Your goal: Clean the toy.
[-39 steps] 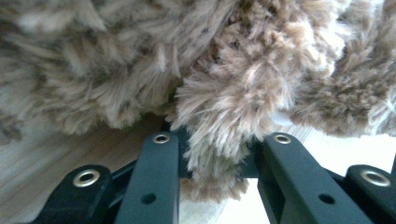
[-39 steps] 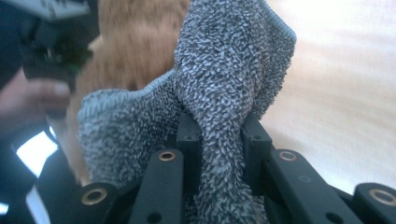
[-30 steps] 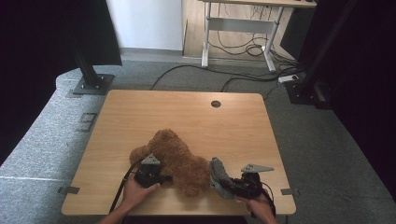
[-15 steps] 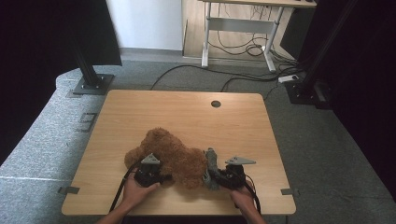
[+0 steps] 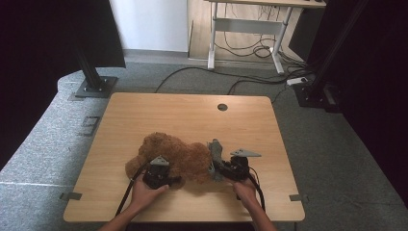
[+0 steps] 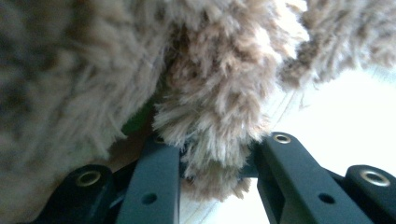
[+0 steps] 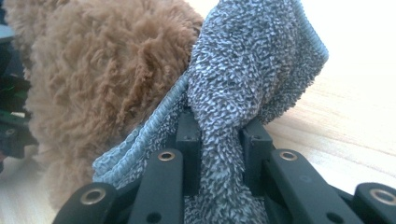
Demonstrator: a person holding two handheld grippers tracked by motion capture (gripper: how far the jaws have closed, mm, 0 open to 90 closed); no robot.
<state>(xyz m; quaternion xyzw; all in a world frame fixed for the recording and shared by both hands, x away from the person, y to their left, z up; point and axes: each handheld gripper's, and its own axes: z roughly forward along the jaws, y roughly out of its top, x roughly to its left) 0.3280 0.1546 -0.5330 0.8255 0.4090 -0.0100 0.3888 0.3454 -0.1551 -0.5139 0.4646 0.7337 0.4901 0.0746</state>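
The brown teddy bear (image 5: 175,156) lies on the near part of the wooden table (image 5: 159,113). The left gripper (image 5: 159,179) is closed on its fur. The right gripper (image 5: 215,166), closed on a grey cloth (image 7: 252,70), presses the cloth against the bear's side.

Even daylight; close-ups blurred, backgrounds overexposed

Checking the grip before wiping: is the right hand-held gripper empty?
No, the right hand-held gripper is clamped on a grey cloth beside the brown plush toy.
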